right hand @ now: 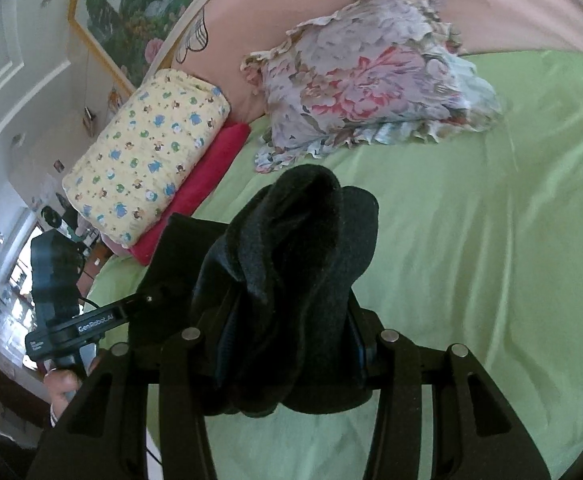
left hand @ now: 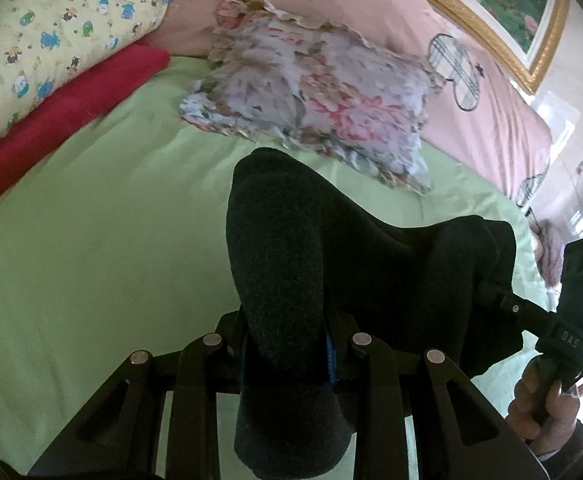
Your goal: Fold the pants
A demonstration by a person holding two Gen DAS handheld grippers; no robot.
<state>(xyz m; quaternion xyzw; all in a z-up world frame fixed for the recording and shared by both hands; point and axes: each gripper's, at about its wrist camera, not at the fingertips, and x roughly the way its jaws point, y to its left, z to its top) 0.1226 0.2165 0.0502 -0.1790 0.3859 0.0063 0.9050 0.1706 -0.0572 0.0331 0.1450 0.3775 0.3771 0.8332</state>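
Note:
The dark charcoal pants [left hand: 291,248] hang bunched between both grippers above the green bed sheet [left hand: 91,248]. My left gripper [left hand: 287,344] is shut on one part of the pants, with cloth spilling over its fingers. My right gripper [right hand: 287,332] is shut on another bunch of the pants [right hand: 291,248]. The right gripper also shows at the right edge of the left wrist view [left hand: 503,300], gripping the far end of the cloth. The left gripper shows at the left of the right wrist view [right hand: 139,300]. The fingertips are hidden by fabric.
A floral ruffled pillow [left hand: 315,92] lies just beyond the pants. A yellow cartoon-print bundle [left hand: 51,40] rests on a red folded cloth [left hand: 63,116] at the bed's side. A pink headboard cover [left hand: 471,80] and a framed picture [left hand: 511,4] stand behind.

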